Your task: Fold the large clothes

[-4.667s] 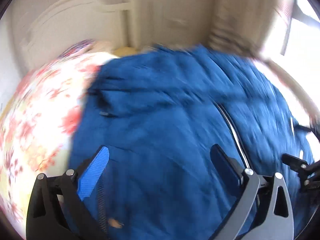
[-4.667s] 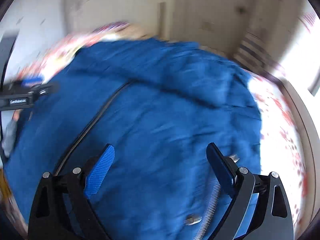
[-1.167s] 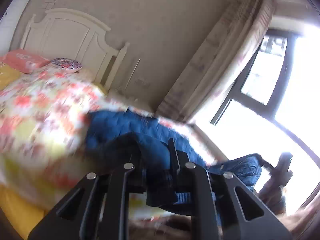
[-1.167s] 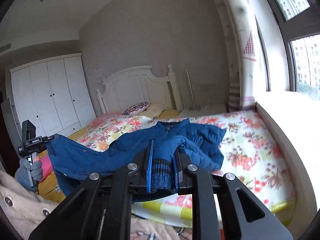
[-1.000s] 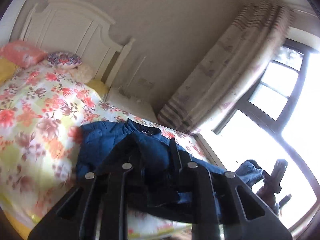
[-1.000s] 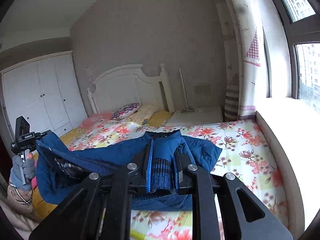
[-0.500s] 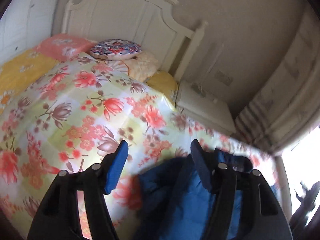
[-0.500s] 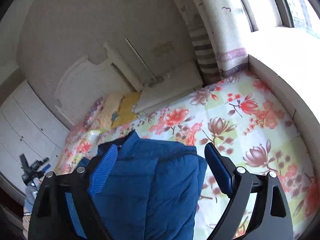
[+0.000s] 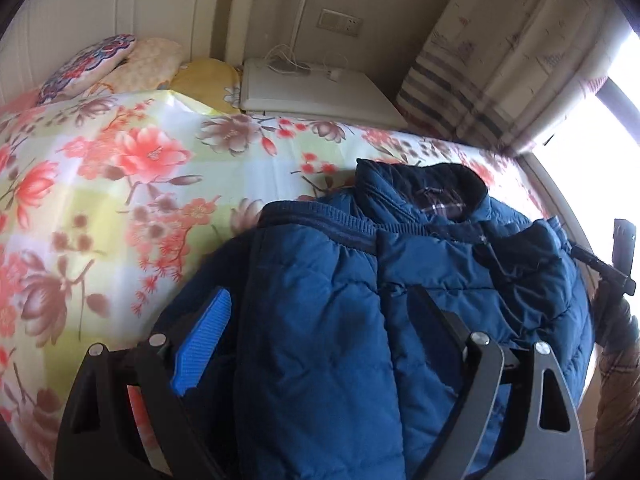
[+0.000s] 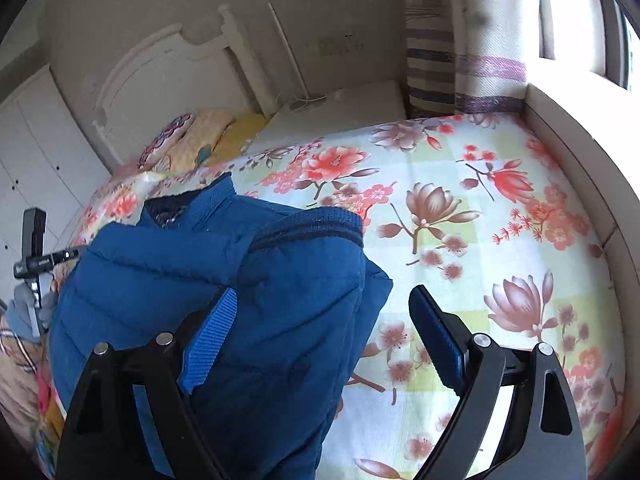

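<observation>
Floral bedspread [image 9: 120, 184] under blue jacket [image 9: 340, 320], white headboard [image 10: 160, 68] behind.

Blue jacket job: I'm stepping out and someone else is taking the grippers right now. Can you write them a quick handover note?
Left gripper: open, holding nothing, over the blue jacket.
Right gripper: open, holding nothing, at the jacket's edge.
The jacket lies on the floral bedspread, collar toward the headboard, both sides folded in with ribbed cuffs on top.
Left: probably fold the length over and tidy.
</observation>
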### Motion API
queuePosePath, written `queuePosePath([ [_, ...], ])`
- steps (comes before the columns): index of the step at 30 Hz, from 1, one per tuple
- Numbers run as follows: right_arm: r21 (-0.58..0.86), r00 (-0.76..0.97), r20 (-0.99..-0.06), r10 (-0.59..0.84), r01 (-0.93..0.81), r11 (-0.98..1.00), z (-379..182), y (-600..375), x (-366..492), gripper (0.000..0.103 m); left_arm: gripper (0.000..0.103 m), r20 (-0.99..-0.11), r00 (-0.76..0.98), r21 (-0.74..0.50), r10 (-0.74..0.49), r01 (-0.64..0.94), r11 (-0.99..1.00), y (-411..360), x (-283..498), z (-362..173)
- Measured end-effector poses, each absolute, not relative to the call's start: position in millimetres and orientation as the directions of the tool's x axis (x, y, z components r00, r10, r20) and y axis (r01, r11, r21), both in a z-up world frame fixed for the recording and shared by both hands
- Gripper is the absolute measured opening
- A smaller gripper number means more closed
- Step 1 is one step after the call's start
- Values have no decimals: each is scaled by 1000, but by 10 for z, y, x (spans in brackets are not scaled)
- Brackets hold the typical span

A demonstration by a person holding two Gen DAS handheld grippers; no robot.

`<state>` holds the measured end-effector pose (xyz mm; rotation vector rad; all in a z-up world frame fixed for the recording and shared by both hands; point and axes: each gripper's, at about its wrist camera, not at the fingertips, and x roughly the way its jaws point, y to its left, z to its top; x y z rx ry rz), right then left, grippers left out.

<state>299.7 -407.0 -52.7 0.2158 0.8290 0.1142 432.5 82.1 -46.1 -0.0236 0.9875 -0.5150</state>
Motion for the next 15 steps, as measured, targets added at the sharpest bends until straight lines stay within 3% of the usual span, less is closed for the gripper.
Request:
queuePosePath([
  [3,158,664,-729,166,-72,985,-518,-3908,3042,85,89,-797,428,-231,-426,437,870,737,4362,-501],
  [5,131,661,-732,165,-102,986,-538,-3851,3055,70,87,-805,411,-217,-428,467,857,659,4353,-556],
  [6,120,659,-736,156,-99,988,-567,-3832,3067,68,79,-807,411,-206,-424,477,855,624,4343,-571],
  [7,123,661,-734,158,-99,987,-591,-3831,3068,59,54,-810,418,-186,-411,481,857,589,4319,-608],
  [8,119,670,-726,153,-96,988,-604,-3833,3055,38,41,-810,435,-167,-393,471,866,587,4300,-630],
  [9,108,689,-711,137,-86,990,-593,-3831,3023,29,17,-800,457,-166,-388,453,876,631,4278,-615],
  [10,103,708,-695,126,-76,992,-563,-3825,2985,19,9,-774,485,-183,-407,444,877,705,4242,-559],
  [12,119,733,-669,119,-53,992,-499,-3849,2896,17,7,-705,540,-257,-461,411,875,949,4172,-425],
  [15,154,715,-684,143,-50,987,-547,-3903,2924,17,8,-670,500,-403,-549,376,835,1177,4229,-479],
])
